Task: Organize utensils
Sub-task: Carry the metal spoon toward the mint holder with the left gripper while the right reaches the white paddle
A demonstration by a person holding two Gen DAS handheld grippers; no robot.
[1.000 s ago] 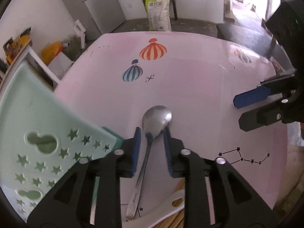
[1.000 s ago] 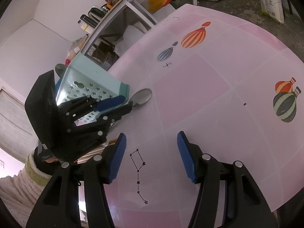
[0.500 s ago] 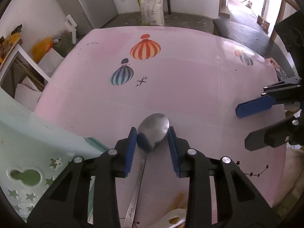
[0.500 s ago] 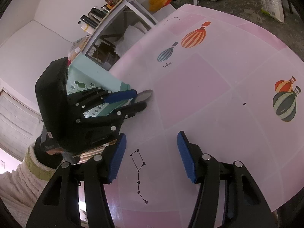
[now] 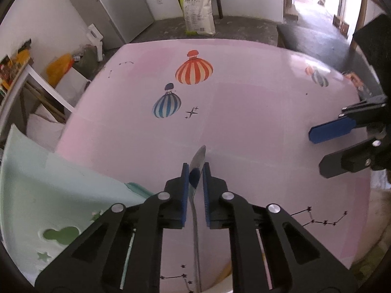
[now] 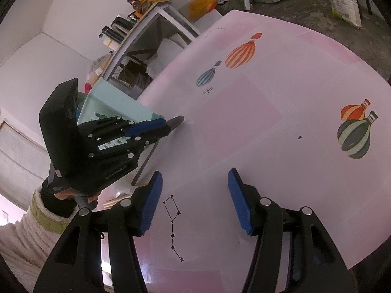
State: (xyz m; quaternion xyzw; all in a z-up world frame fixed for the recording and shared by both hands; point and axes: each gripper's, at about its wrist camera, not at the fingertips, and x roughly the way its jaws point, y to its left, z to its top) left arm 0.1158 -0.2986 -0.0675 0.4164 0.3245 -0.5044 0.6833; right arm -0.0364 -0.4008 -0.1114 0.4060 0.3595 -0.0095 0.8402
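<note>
A metal spoon (image 5: 200,155) stands turned on its edge on the pink balloon-print table (image 5: 256,122). Its handle runs back under my left gripper (image 5: 195,171), whose jaws are closing, the blue pads pressing the bowl from both sides. In the right wrist view the left gripper (image 6: 167,128) shows side-on, the spoon's bowl (image 6: 178,120) poking out past the pads. My right gripper (image 6: 194,174) hovers open over the near table with nothing between its fingers; it also shows at the right edge of the left wrist view (image 5: 316,151).
A mint-green basket (image 5: 48,183) with star cut-outs stands just left of the left gripper (image 6: 114,105). Wooden and white utensils (image 6: 117,199) lie near the table's front edge. A shelf rack (image 6: 146,36) stands beyond the table's left side.
The left jaws have narrowed onto the spoon's bowl. The spoon, which lay flat with its bowl up, is now tipped on its edge. The right gripper has stayed put.
</note>
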